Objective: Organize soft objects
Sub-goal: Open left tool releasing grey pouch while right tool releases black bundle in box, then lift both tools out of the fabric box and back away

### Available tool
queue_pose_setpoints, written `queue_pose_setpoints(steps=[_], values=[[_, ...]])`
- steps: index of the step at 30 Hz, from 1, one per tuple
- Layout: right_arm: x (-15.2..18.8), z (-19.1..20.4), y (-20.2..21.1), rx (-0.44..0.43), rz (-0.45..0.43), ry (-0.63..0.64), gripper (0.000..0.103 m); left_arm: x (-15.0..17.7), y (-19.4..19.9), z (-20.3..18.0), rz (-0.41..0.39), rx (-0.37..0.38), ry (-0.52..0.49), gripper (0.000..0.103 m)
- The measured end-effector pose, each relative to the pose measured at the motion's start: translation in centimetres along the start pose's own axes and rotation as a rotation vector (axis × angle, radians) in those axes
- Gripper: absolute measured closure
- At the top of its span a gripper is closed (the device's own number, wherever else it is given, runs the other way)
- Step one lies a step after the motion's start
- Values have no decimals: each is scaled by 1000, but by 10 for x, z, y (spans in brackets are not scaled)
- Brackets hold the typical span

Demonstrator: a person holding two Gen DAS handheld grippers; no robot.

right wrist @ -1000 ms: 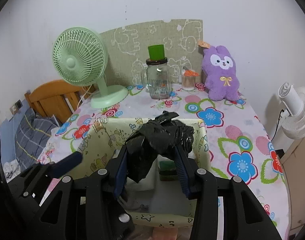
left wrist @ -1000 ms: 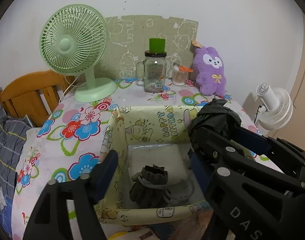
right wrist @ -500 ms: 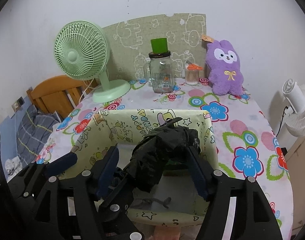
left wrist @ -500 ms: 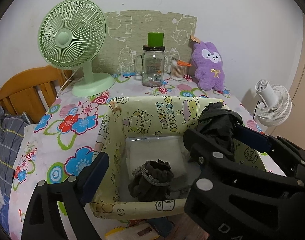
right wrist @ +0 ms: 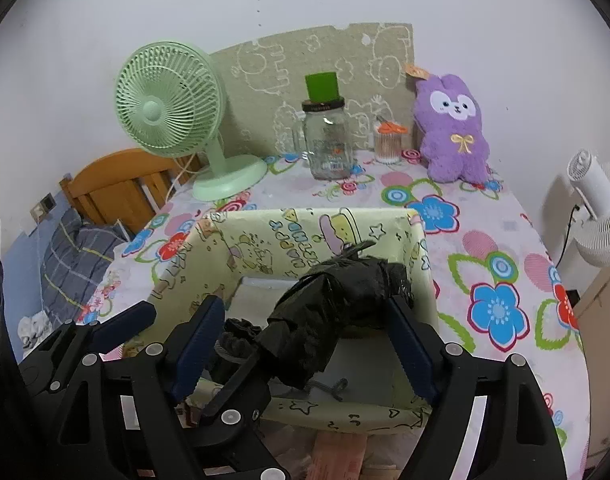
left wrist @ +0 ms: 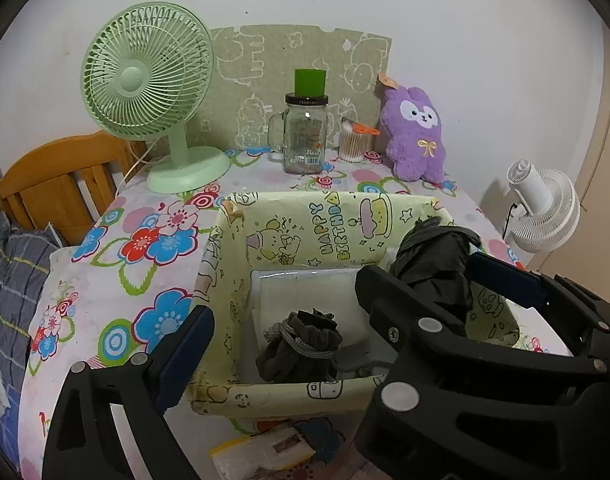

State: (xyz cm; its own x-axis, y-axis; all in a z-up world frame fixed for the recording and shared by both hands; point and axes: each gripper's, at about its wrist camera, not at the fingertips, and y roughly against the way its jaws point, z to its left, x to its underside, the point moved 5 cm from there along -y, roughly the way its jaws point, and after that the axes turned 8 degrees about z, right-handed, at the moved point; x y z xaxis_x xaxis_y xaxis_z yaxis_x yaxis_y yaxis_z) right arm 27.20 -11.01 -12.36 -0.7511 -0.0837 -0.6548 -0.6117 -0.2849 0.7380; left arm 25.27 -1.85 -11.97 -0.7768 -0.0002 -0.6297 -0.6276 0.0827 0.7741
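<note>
A yellow patterned storage box [left wrist: 305,220] [right wrist: 305,224] sits on the flowered table. In it lie a white pad [left wrist: 305,292] and a dark drawstring pouch [left wrist: 301,344]. A crumpled black bag [right wrist: 337,304] [left wrist: 433,268] hangs over the box's right side between the fingers of my right gripper [right wrist: 305,340], whose jaws stand wide apart, only the right pad near it. My left gripper [left wrist: 289,332] is open and empty, its left finger outside the box's left wall. A purple plush rabbit [left wrist: 417,136] [right wrist: 453,128] sits at the back right.
A green desk fan [left wrist: 145,80], a glass jar [left wrist: 305,136] with a green cap and a cotton-swab pot [left wrist: 353,144] stand at the back. A white fan [left wrist: 541,208] stands off the table's right edge, a wooden chair [left wrist: 49,184] to the left.
My right gripper's jaws have opened wide and no longer clamp the black bag, which has sunk lower over the box. Both grippers have drawn back slightly.
</note>
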Motion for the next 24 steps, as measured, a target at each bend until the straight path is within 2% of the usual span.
queue_pose_setpoints(steps=[14, 24], values=[[-16, 11, 18, 0, -53, 28, 18, -11, 19, 3, -43, 14, 13, 3], [-14, 17, 36, -7, -77, 33, 18, -9, 35, 2, -70, 11, 4, 2]])
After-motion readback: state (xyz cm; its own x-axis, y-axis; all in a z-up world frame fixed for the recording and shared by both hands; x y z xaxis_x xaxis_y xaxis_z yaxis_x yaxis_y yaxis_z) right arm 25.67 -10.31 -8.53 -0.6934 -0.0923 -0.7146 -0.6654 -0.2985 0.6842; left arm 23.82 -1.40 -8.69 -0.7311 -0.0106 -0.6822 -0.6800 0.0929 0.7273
